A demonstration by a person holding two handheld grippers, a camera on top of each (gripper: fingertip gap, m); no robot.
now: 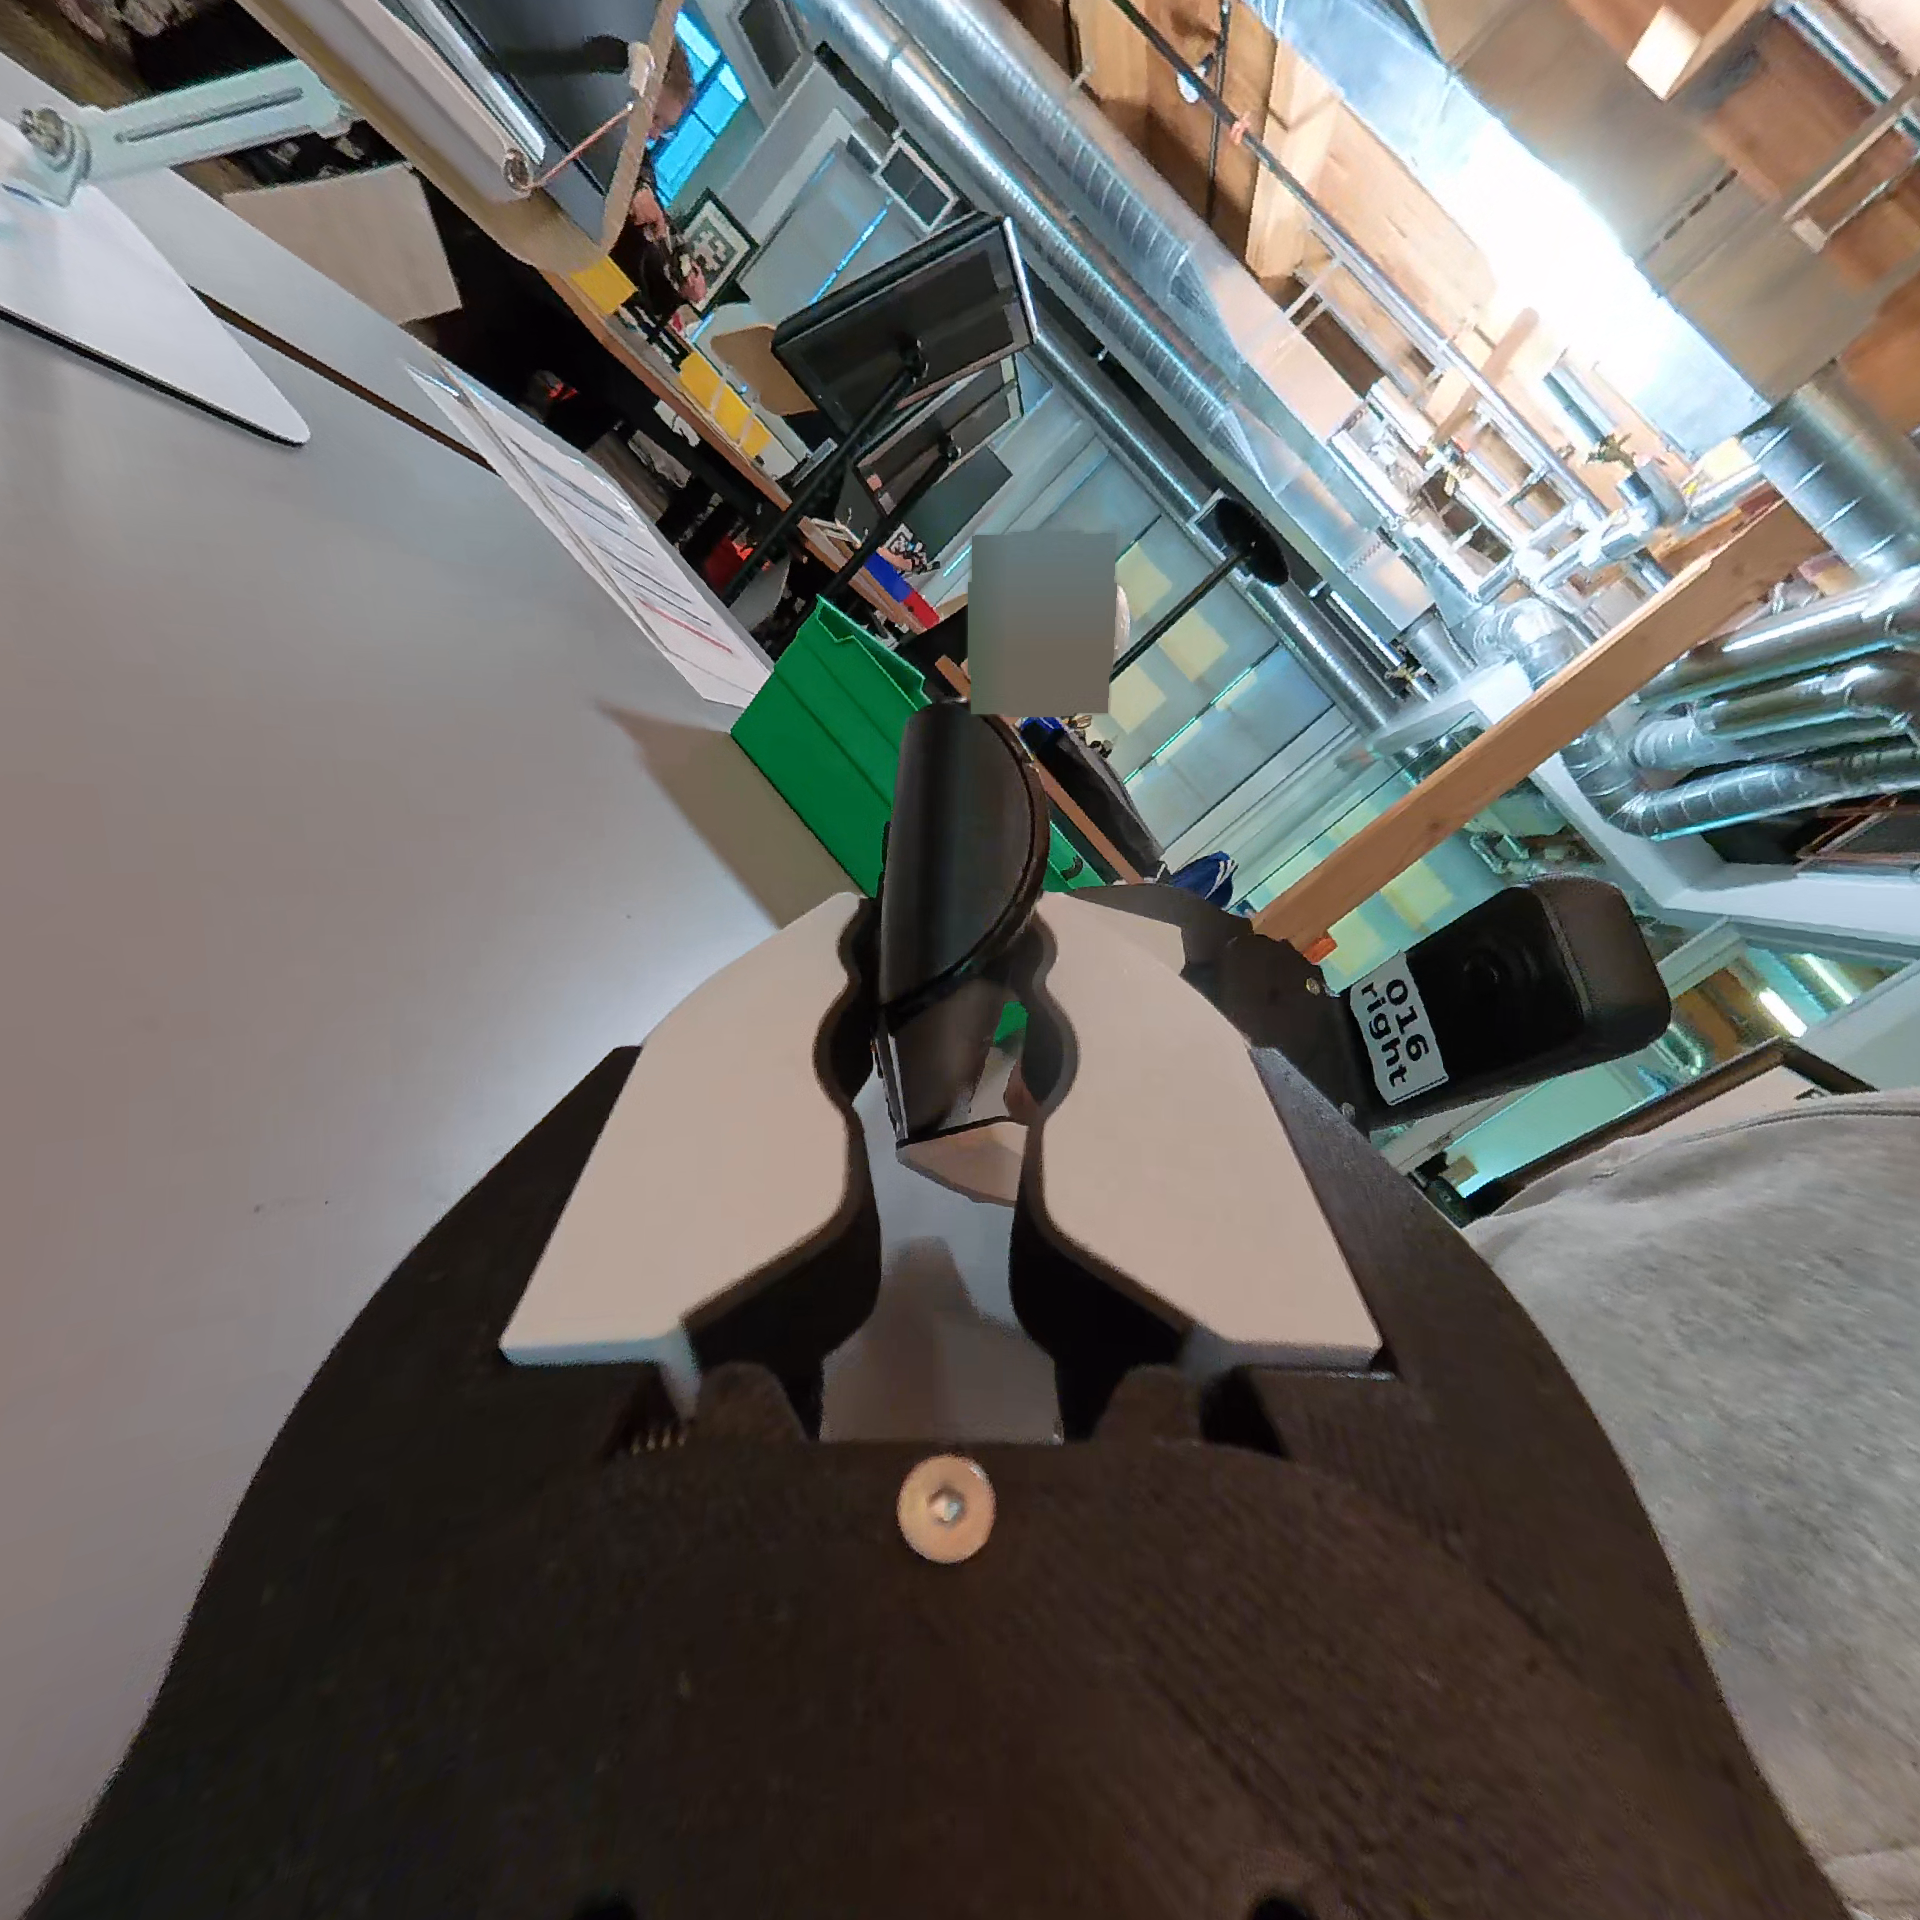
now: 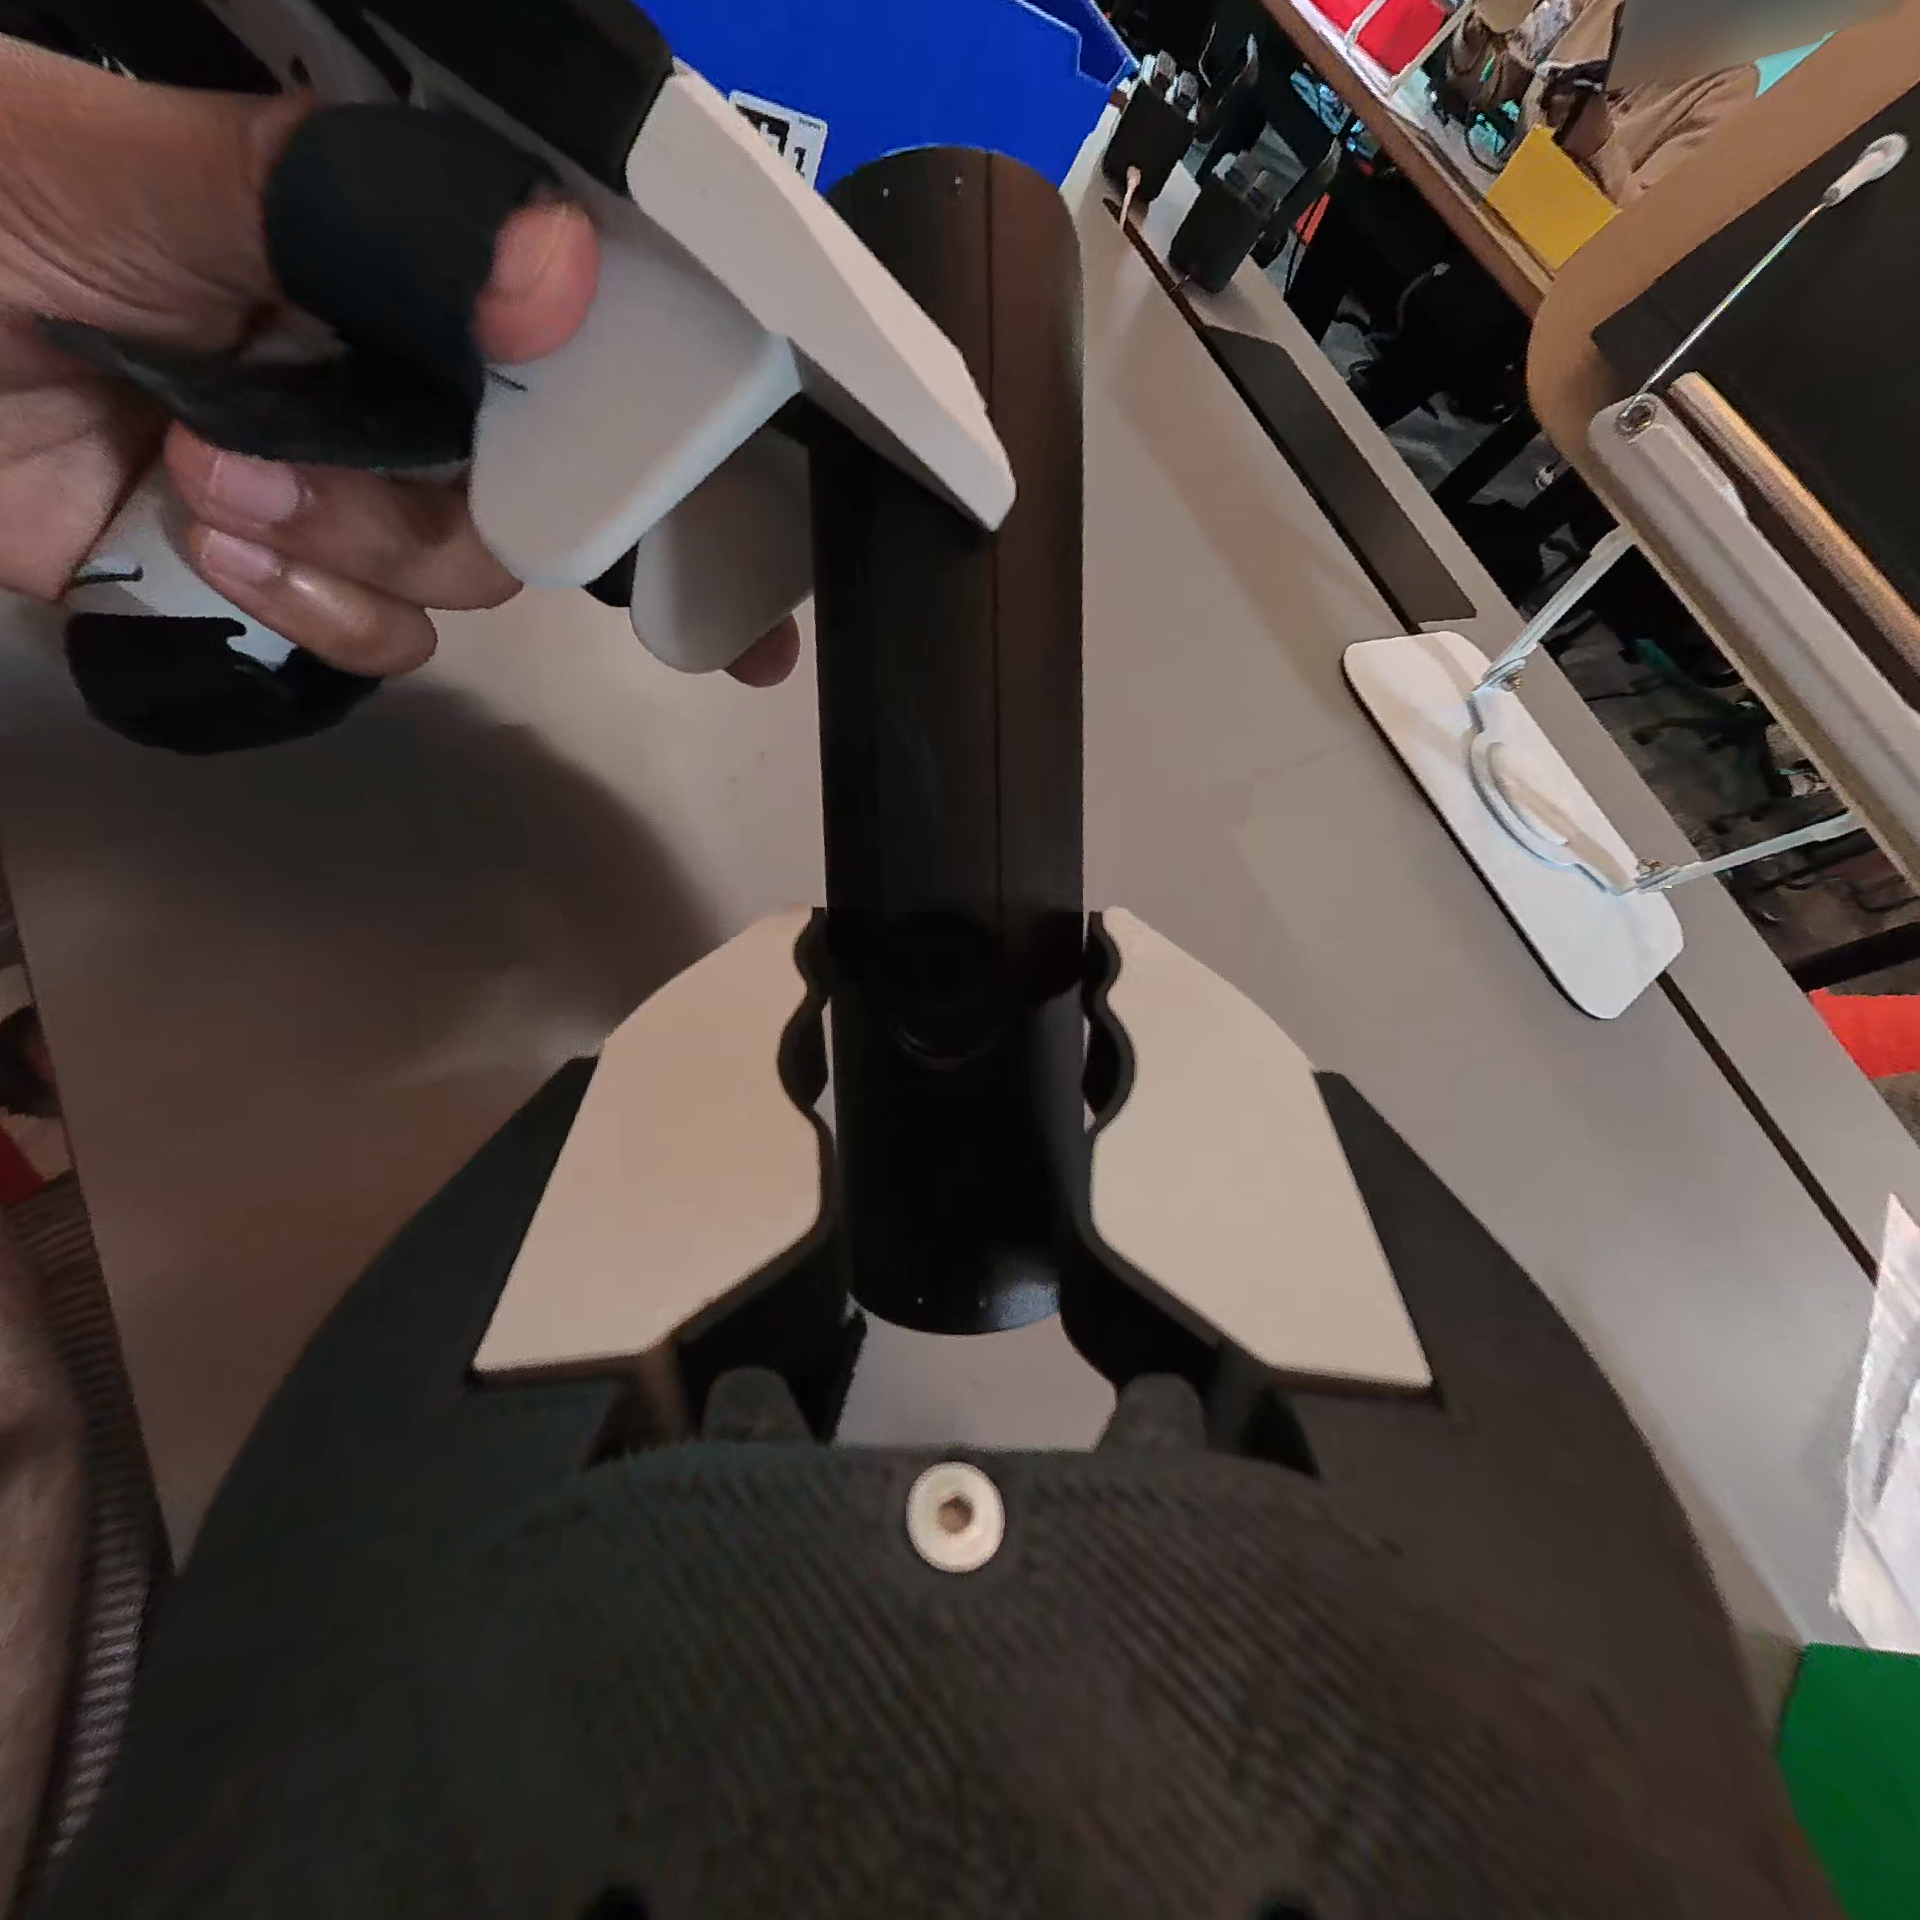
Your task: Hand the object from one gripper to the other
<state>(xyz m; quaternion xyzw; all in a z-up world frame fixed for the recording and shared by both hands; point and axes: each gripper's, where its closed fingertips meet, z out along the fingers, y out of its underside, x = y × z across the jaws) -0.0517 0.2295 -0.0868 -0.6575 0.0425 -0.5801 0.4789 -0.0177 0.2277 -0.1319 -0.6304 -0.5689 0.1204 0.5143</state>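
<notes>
Black tube [image 2: 940, 727], a long cylinder, ran straight out along the right gripper [image 2: 951, 1039], whose fingers pressed both its sides near the lower end. The left gripper [image 1: 951, 997] crossed its far end at an angle, jaws closed onto it too, so both held it above the grey table [image 2: 1247, 727]. By my judgement, one grip must now let go. A white label [image 1: 1397, 1034] sat on the right gripper's camera; its writing I leave unread.

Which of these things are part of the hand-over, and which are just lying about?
In the job:
black tube
right gripper
left gripper

Lying about:
green bin
blue bin
white stand base
papers
</notes>
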